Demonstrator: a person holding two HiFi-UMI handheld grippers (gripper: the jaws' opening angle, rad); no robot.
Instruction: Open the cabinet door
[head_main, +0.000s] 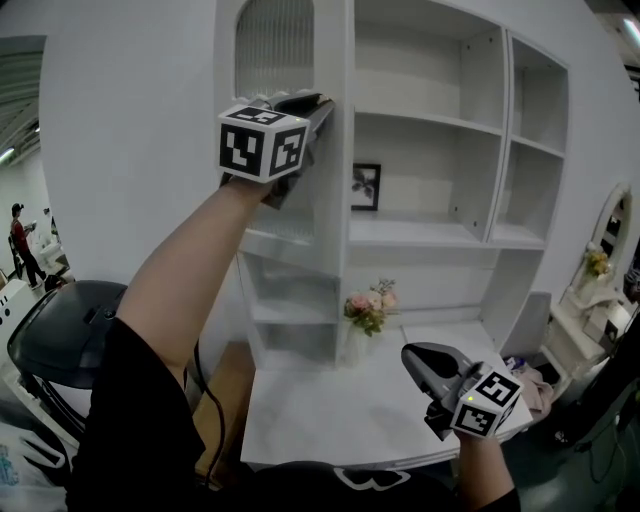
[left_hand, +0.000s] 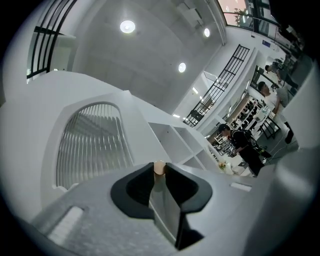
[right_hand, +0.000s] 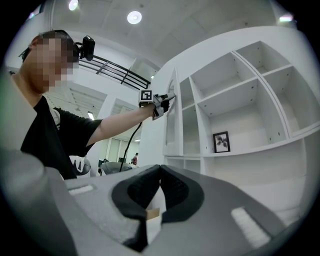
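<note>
The white cabinet door (head_main: 275, 50) has an arched panel of ribbed glass and stands at the upper left of the shelf unit. In the right gripper view the door (right_hand: 171, 115) hangs a little ajar from the cabinet. My left gripper (head_main: 322, 103) is raised to the door's right edge. In its own view the jaws (left_hand: 159, 167) are shut on a small tan knob (left_hand: 159, 169), with the ribbed panel (left_hand: 90, 145) just behind. My right gripper (head_main: 412, 352) hovers low over the desk, shut with nothing in it, its tips (right_hand: 160, 167) meeting.
Open white shelves (head_main: 430, 120) fill the wall to the right of the door, with a framed picture (head_main: 366, 186) on one. A vase of flowers (head_main: 370, 305) stands on the white desk (head_main: 330, 400). A dark chair (head_main: 60, 335) is at lower left. People (left_hand: 245, 145) stand far off.
</note>
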